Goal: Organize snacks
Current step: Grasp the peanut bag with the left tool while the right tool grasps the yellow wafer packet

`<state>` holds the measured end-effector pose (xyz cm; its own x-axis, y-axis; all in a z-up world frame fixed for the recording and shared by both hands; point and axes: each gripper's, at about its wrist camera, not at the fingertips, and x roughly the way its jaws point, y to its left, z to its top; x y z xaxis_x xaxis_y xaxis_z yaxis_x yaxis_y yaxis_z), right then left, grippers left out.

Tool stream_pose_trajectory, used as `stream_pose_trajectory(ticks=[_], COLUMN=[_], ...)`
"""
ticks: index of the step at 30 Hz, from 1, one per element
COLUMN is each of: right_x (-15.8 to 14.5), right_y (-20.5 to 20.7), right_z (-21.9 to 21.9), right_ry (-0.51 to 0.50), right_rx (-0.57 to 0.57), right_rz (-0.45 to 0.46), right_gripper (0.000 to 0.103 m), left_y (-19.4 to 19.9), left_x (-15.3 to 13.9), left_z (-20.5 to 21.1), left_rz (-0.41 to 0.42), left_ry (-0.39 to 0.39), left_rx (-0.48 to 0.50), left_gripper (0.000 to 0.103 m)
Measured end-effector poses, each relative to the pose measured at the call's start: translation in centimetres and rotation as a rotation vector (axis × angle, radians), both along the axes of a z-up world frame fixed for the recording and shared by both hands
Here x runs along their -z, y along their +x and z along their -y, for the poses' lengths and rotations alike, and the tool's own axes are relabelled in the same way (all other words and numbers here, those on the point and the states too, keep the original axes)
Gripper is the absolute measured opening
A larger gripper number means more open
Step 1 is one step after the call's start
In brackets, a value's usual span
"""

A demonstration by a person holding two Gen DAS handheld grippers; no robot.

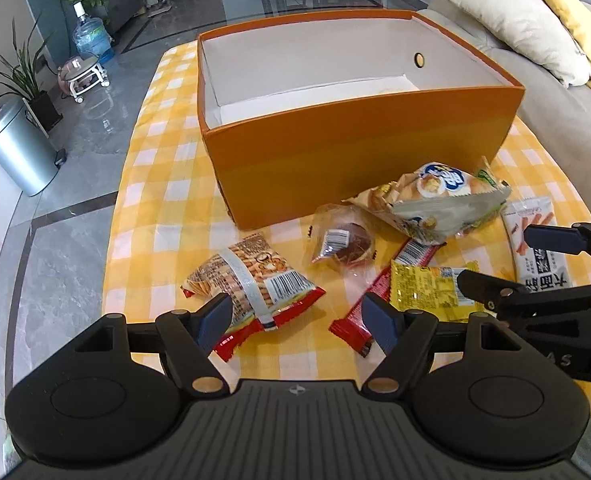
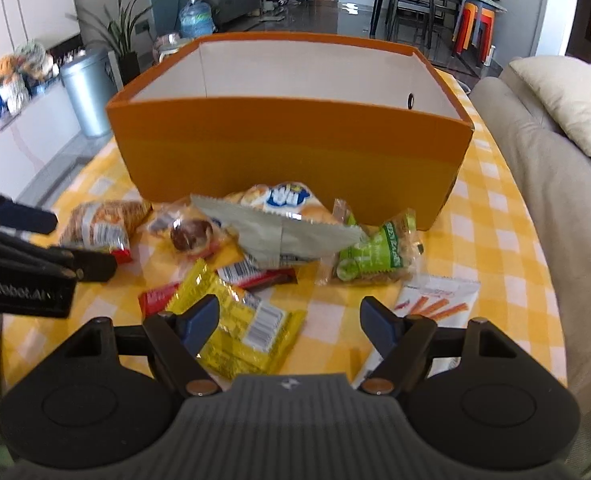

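An empty orange box (image 1: 351,160) (image 2: 287,152) stands on the yellow checked tablecloth (image 1: 167,208). Several snacks lie in front of it: a red-ended biscuit pack (image 1: 255,284) (image 2: 103,220), a chocolate bun in clear wrap (image 1: 347,240) (image 2: 189,234), a large bread bag (image 1: 435,204) (image 2: 291,220), a red bar (image 1: 367,316) (image 2: 255,274), a yellow packet (image 1: 427,290) (image 2: 243,328), a white stick-snack packet (image 1: 535,248) (image 2: 435,300) and a green packet (image 2: 375,256). My left gripper (image 1: 298,322) is open, low over the table beside the biscuit pack. My right gripper (image 2: 290,326) is open over the yellow packet.
A beige sofa (image 1: 555,80) with cushions borders the table on the right. A silver bin (image 1: 15,148), a water bottle (image 1: 91,32) and plants (image 1: 23,72) stand on the tiled floor to the left. The table's left edge (image 1: 115,240) is near the biscuit pack.
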<state>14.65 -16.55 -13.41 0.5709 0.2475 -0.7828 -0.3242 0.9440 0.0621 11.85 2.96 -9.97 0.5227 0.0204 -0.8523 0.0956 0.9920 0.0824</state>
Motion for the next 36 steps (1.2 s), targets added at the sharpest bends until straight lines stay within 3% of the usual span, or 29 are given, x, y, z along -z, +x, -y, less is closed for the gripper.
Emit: stream_pose_trajectory(ticks=[8,13,18,24,29,36], right_x=[0.5,1.7,3.1,4.3,4.7,4.6], right_y=[1.4,1.3,1.8,2.2,2.4,1.8], right_z=[-1.1,-2.6,-2.9,-3.2,-3.8,-4.5], right_ry=[0.055,0.020,0.013,0.009,-0.004,-0.031], right_rx=[-0.018,-0.077,-0.076,-0.069,-0.084,-0.108], right_rz=[-0.046,-0.076,-0.131,-0.189,-0.191,-0.170], right_gripper=[0.073,0.074,0.079,0.085,0.086,0.072], left_y=[1.7,2.6,3.4,3.7,3.7,3.3], left_x=[0.8,1.6,2.2,3.2,3.4,3.3], left_z=[-1.4,-2.0,-2.2,-3.2,-3.1,-2.6], left_rz=[-0.037,-0.043,-0.065,-0.120,-0.129,-0.141], left_ry=[-0.042,-0.045,-0.016,-0.060,-0.075,-0.067], left_rx=[-0.086,-0.162,-0.206,-0.253,-0.242,-0.221], left_gripper=[0.086,0.089,0.088,0.089,0.076,0.058])
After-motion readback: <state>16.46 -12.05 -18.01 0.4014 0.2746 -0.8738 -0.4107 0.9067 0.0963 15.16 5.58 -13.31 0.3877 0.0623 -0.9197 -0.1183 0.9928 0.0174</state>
